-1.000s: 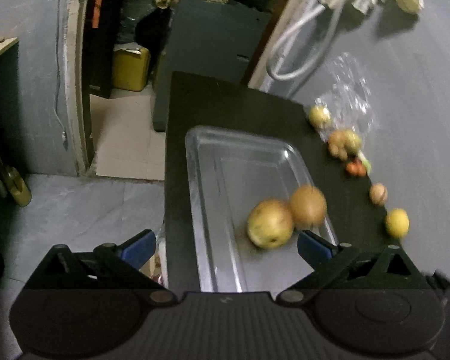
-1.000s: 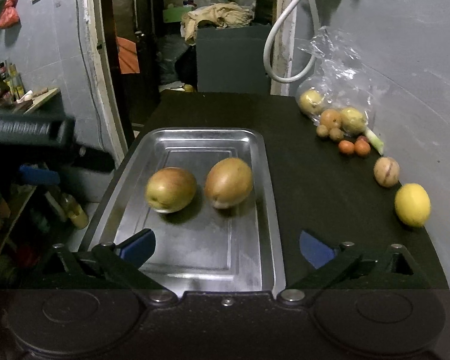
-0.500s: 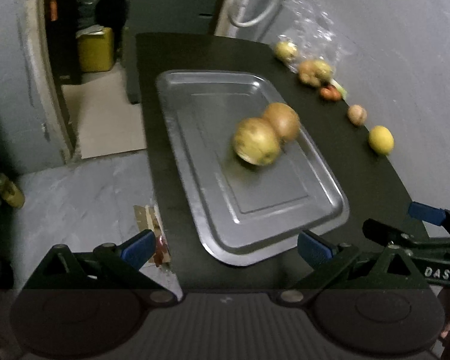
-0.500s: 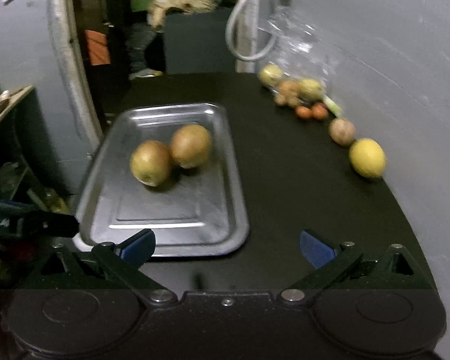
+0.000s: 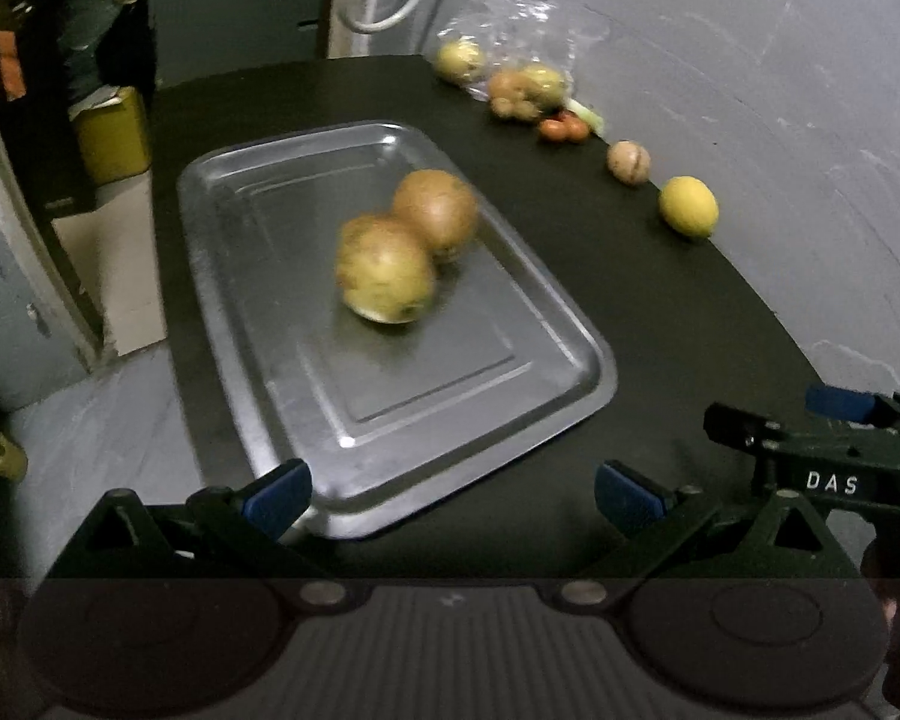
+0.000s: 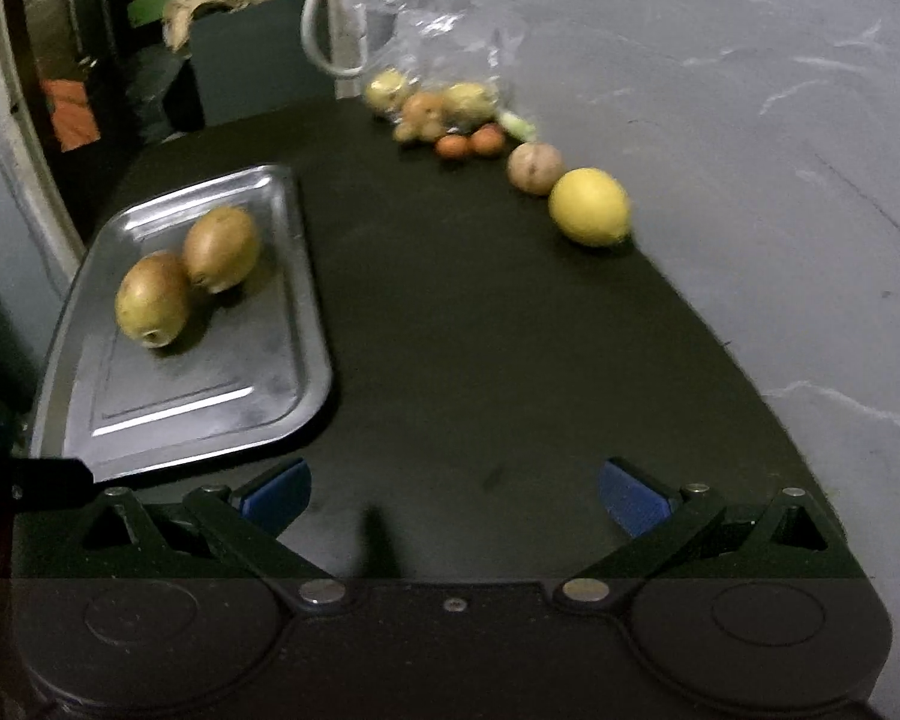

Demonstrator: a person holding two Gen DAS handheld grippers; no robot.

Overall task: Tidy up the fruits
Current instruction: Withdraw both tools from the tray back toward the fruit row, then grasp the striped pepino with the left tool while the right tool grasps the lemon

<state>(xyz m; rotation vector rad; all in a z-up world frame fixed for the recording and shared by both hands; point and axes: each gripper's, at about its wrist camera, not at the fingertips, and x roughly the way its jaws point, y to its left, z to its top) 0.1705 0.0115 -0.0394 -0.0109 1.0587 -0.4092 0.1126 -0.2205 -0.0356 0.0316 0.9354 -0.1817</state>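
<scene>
In the left wrist view, the left gripper (image 5: 453, 489) is hovering at the bottom of the frame with its jaws spread and nothing between them, over the near rim of the metal tray (image 5: 282, 372). Two brownish-yellow fruits (image 5: 411, 246) are sitting touching each other in the tray's centre; being round, they are likely to roll if the tray gets bumped. The right gripper (image 5: 822, 432) is showing at lower right.

In the right wrist view, its jaws are gaping wide and empty at the bottom, over the bare black bench (image 6: 480, 330). The lemon (image 6: 589, 207) is lying upper right of centre, just beside a pale round fruit (image 6: 535, 168); a careless reach risks nudging either against the wall or towards the fruit spilling from the plastic bag (image 6: 444, 48)
</scene>
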